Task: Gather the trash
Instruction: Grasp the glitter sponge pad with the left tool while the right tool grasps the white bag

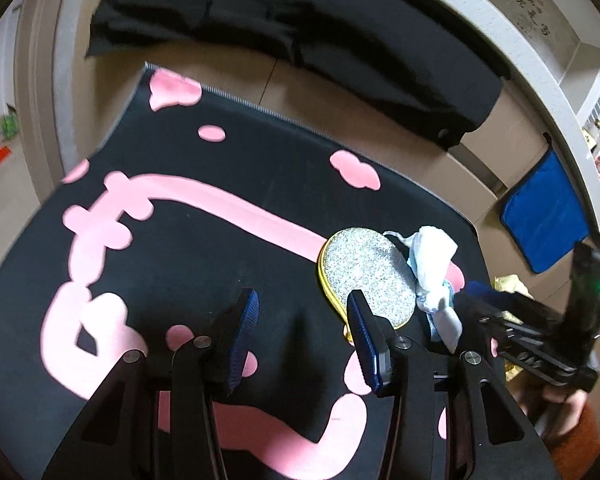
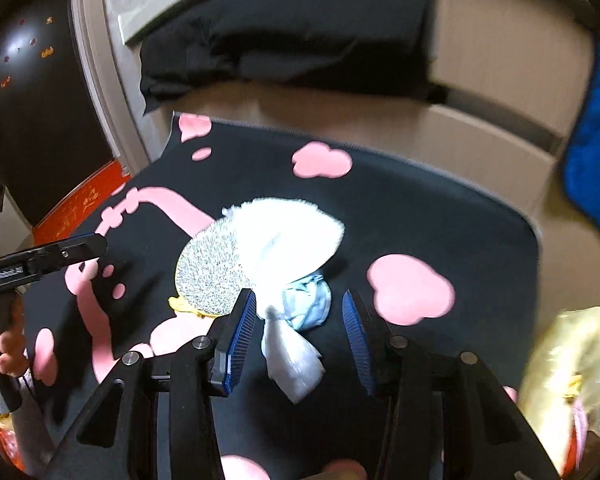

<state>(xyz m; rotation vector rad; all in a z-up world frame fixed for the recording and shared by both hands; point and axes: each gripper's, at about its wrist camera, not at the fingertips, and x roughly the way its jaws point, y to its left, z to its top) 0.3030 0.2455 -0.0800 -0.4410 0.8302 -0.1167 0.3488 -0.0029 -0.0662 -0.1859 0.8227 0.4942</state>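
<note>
A crumpled white and pale blue tissue wad (image 2: 296, 308) lies on the black mat with pink shapes (image 2: 420, 220), against a round silver glitter pad with a yellow rim (image 2: 212, 276). My right gripper (image 2: 300, 336) is open, its blue-padded fingers on either side of the wad's lower end, close above the mat. My left gripper (image 1: 300, 332) is open and empty over the mat, left of the wad (image 1: 432, 268) and beside the glitter pad (image 1: 368, 272). The right gripper's body (image 1: 540, 332) shows at the right of the left wrist view.
A black cloth (image 1: 300, 28) lies beyond the mat on the wooden floor. A blue cloth (image 1: 548, 216) hangs at the right. A yellowish plastic bag (image 2: 576, 364) sits at the mat's right side. Pale drawers (image 2: 500, 80) stand behind.
</note>
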